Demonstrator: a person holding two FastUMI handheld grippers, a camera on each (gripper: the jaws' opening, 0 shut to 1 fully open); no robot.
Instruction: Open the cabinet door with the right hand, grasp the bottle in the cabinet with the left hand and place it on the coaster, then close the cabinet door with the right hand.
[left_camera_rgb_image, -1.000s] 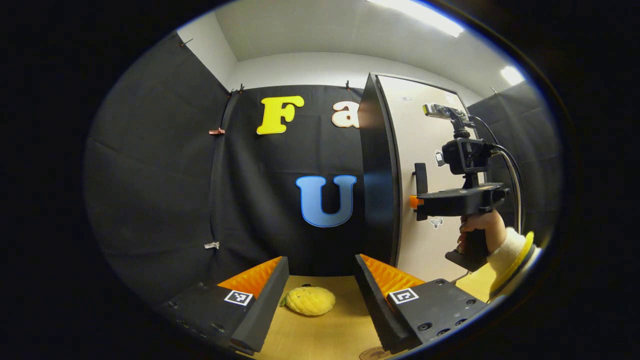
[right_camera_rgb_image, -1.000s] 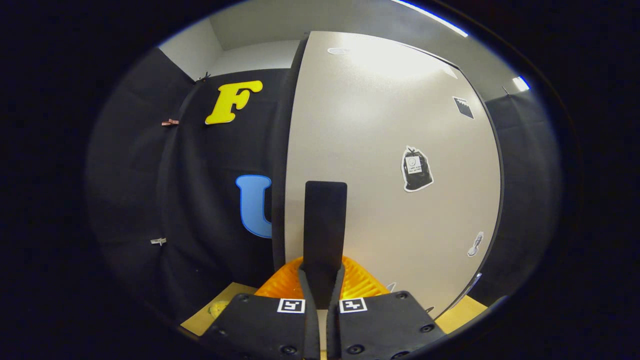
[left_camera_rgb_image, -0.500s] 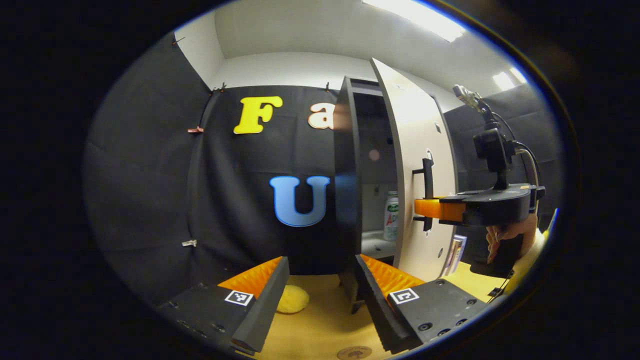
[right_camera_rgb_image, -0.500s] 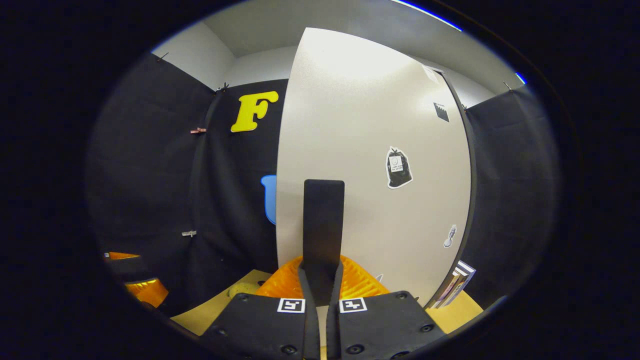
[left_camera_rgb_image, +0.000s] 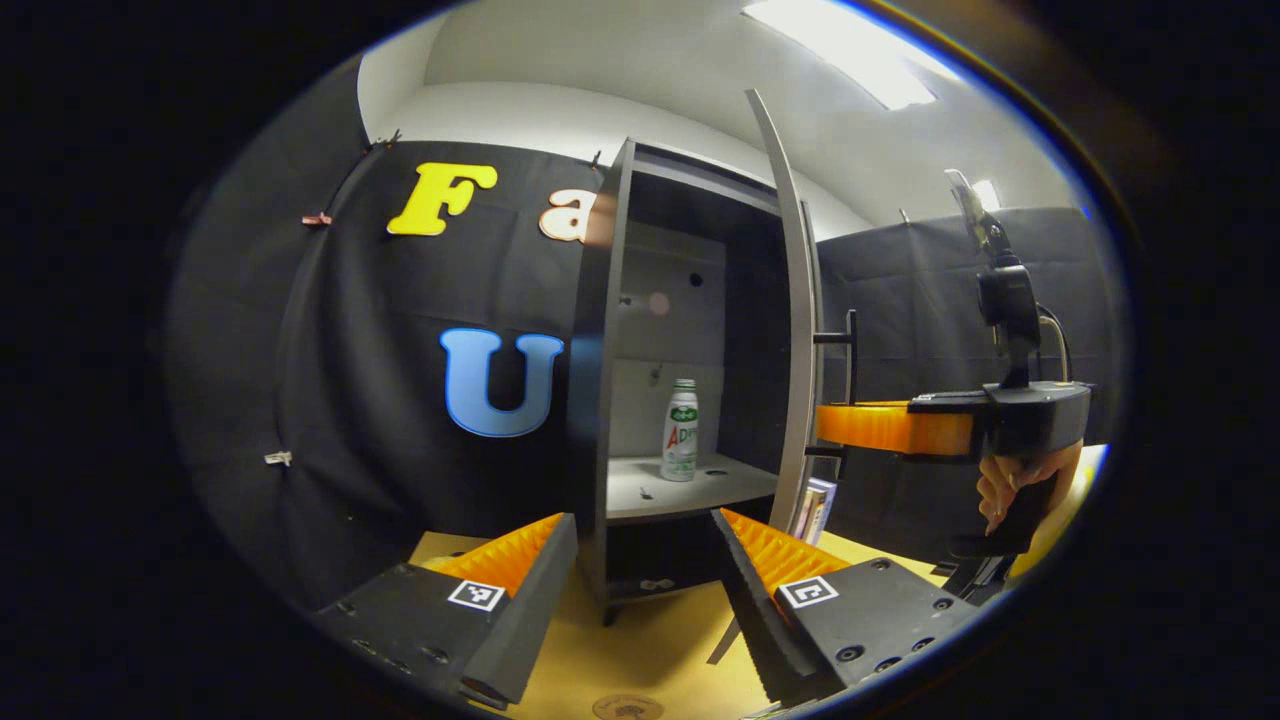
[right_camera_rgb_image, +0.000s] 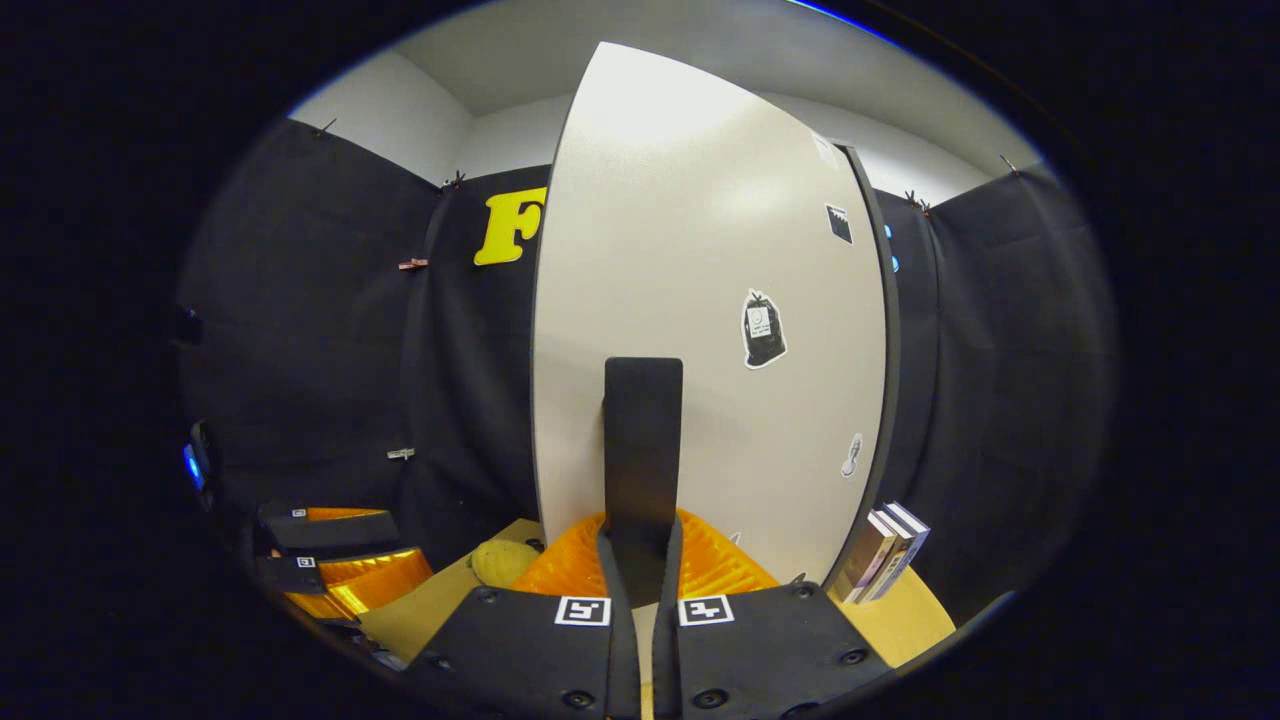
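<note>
Right hand-held gripper (right_camera_rgb_image: 641, 560) clamped on door handle (right_camera_rgb_image: 642, 450); cabinet door (left_camera_rgb_image: 790, 330) swung wider, bottle (left_camera_rgb_image: 681, 430) exposed at 12 o'clock; left hand-held gripper (left_camera_rgb_image: 640, 585) spread apart.

You have no text here that can be read. The bottle (left_camera_rgb_image: 681, 430), left of the handle (left_camera_rgb_image: 851, 350), has a printed label too small to make out. Up and right of the handle on the door (right_camera_rgb_image: 700, 250), a black bag-shaped sticker (right_camera_rgb_image: 763, 329) carries tiny, illegible print. Below the handle, the right gripper (right_camera_rgb_image: 641, 548) bears square patterned markers (right_camera_rgb_image: 583, 611) with no words.
</note>
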